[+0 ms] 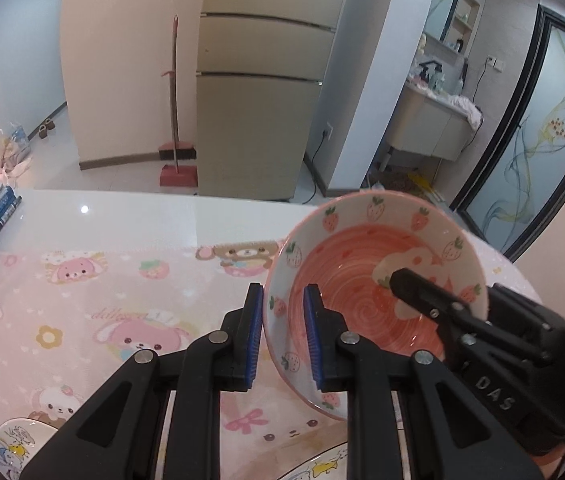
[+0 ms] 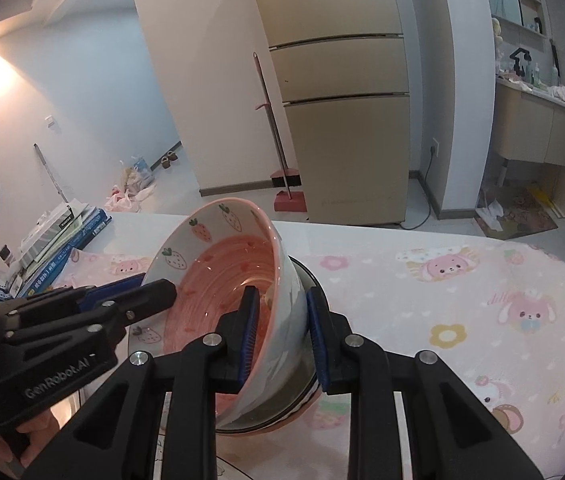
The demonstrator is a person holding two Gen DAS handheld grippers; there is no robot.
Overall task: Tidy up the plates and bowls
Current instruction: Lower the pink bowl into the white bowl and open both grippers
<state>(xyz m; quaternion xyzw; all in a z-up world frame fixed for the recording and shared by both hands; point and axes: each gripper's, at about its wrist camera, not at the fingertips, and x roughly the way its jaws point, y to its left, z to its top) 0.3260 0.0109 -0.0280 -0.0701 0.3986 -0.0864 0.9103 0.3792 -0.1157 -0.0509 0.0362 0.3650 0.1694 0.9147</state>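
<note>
Strawberry bowl (image 1: 374, 292) hangs tilted above the pink cartoon cloth (image 1: 82, 312), held by both my tongs. My left gripper (image 1: 282, 336) pinches the bowl's left rim, one blue pad inside and one outside. My right gripper (image 2: 280, 336) pinches the opposite rim the same way. I think the smooth, tipped bowl could slip. If one hand pulls away too fast, it may twist and drop onto the yellow-duck plate (image 1: 324, 468) just below the bowl.

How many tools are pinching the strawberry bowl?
2. The left tool pinches one side of the pink strawberry-patterned ceramic bowl's rim, and the right tool pinches the opposite side. Nothing else grips it.
</note>
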